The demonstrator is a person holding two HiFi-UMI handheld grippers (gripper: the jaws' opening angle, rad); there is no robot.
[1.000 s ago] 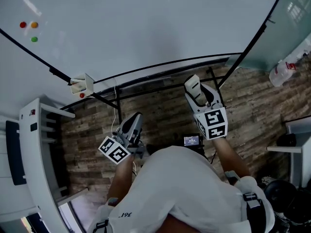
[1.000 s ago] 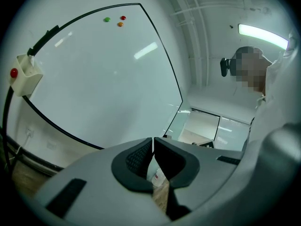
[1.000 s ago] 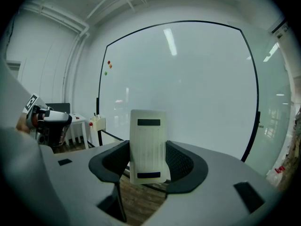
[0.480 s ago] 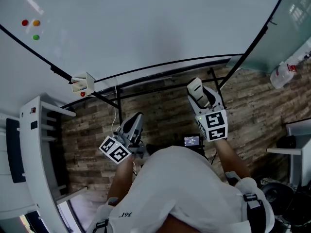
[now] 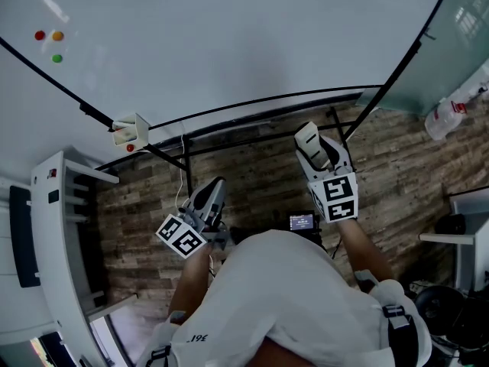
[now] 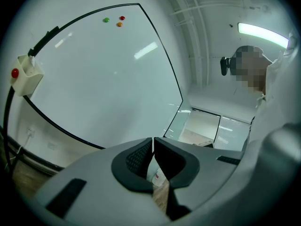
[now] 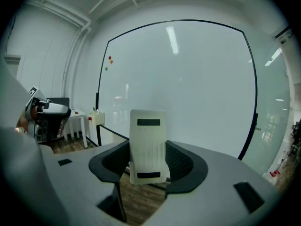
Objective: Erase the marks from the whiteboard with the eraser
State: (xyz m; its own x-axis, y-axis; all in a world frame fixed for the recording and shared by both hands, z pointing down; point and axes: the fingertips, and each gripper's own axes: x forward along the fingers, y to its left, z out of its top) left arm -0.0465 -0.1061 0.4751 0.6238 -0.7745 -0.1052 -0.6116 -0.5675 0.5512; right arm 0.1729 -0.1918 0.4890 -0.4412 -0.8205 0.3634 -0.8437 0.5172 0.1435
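The whiteboard (image 5: 229, 37) fills the top of the head view and stands ahead in the left gripper view (image 6: 94, 79) and the right gripper view (image 7: 188, 88). I see no pen marks on it, only three small round magnets (image 5: 47, 41) near its upper left. My right gripper (image 5: 318, 154) is shut on a white eraser (image 5: 306, 137), held short of the board above the wooden floor. The eraser (image 7: 148, 145) stands upright between the right gripper's (image 7: 148, 153) dark pads. My left gripper (image 5: 213, 188) hangs lower, and its pads meet with nothing between them (image 6: 153, 147).
A small white holder with a red knob (image 5: 130, 132) hangs at the board's lower left edge. A white shelf unit (image 5: 61, 228) stands at the left, a plastic bottle (image 5: 442, 118) at the right by glass panels. The black board stand (image 5: 252, 140) crosses the wooden floor.
The right gripper with the eraser drifted slightly right and down a second ago, then held still. The left gripper has not moved.
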